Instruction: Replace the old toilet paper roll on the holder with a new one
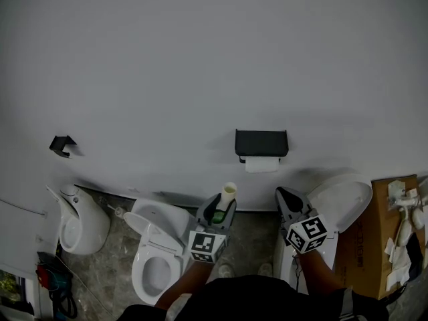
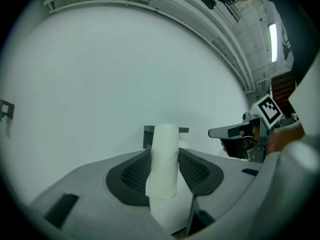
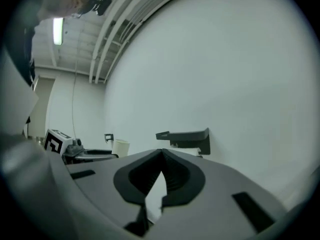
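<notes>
A black toilet paper holder [image 1: 261,142] is fixed to the white wall, and a short white roll [image 1: 261,165] hangs under its shelf. My left gripper [image 1: 223,203] is shut on a slim cream-white paper roll [image 1: 229,192] that stands upright, below and left of the holder. In the left gripper view this roll [image 2: 164,166] fills the gap between the dark pads and hides most of the holder [image 2: 148,134]. My right gripper [image 1: 281,193] sits just below the holder's right end, shut with nothing in it. In the right gripper view its jaws meet, with the holder [image 3: 186,135] ahead.
A white toilet [image 1: 155,263] with a raised seat stands lower left, with a white urinal [image 1: 79,225] further left. A black wall hook [image 1: 62,144] is at far left. At right are a white toilet lid [image 1: 342,204] and a cardboard box [image 1: 371,246] with white scraps.
</notes>
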The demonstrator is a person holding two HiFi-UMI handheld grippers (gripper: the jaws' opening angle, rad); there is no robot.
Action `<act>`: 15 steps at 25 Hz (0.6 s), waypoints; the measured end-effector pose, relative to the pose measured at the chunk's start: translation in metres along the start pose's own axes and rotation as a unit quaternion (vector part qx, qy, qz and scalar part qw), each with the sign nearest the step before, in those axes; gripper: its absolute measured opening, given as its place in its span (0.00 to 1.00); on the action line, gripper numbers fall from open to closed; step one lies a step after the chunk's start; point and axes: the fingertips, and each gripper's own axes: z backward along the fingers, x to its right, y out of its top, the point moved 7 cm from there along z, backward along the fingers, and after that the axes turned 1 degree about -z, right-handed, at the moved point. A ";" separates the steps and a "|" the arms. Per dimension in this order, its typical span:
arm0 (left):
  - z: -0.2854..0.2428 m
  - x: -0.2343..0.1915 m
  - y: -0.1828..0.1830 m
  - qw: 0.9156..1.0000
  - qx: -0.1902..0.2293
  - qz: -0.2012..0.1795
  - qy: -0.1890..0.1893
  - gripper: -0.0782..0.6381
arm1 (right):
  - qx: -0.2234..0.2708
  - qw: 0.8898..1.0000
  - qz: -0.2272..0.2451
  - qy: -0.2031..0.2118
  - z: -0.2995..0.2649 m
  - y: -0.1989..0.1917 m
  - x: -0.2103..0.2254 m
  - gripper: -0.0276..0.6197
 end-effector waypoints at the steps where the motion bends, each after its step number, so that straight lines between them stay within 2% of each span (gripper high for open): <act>1: -0.002 0.002 0.000 1.000 0.000 0.000 -0.003 0.34 | -0.002 1.000 0.026 -0.006 0.002 0.004 -0.001 0.05; 4: -0.006 0.005 0.002 1.000 0.001 -0.001 -0.011 0.34 | -0.010 0.996 0.088 -0.024 0.008 0.013 -0.003 0.05; 7: -0.007 0.007 0.005 1.000 0.004 -0.003 -0.015 0.34 | -0.011 0.992 0.118 -0.036 0.012 0.020 -0.005 0.05; 15: -0.011 0.014 0.005 1.000 0.006 -0.004 -0.021 0.34 | 0.004 0.990 0.130 -0.049 0.020 0.023 -0.001 0.05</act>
